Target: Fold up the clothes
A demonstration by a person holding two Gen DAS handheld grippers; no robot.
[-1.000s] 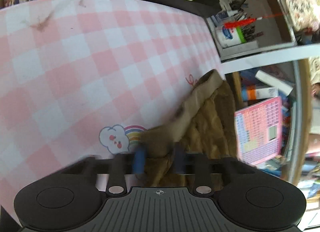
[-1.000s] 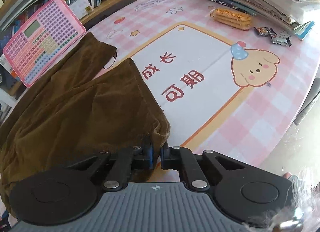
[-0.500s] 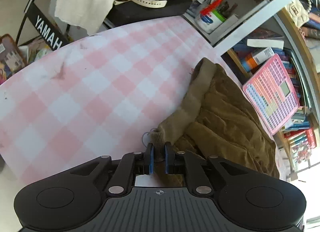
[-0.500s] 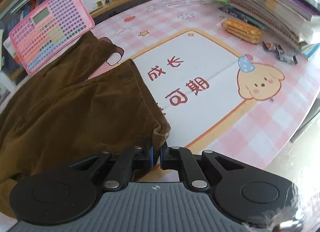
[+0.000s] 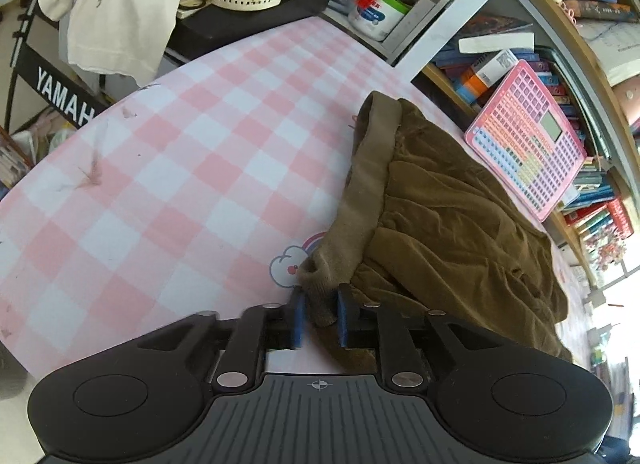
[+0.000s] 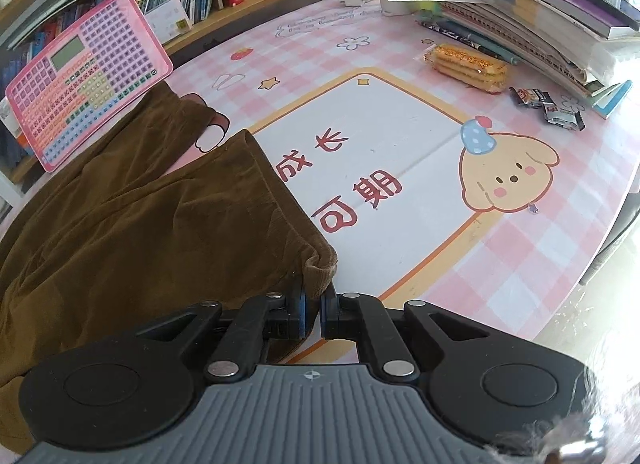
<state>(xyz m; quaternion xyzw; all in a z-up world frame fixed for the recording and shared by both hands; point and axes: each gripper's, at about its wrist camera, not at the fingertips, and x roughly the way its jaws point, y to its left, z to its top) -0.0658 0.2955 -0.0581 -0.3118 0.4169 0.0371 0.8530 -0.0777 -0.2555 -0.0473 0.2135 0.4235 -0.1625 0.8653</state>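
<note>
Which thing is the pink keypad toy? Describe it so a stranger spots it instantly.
Start at the pink checked desk mat and go to its far edge, by the bookshelf. Leaning there, just beyond the brown trousers, is the pink keypad toy. Unlike the books around it, it is a flat pink slab of small coloured keys with a small grey screen.

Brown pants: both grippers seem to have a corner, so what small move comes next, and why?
Probably lift both ends together and carry them over the pants toward the far edge. The left gripper pinches the waistband, the right gripper a leg hem, and the cloth lies bunched on the mat.
</note>
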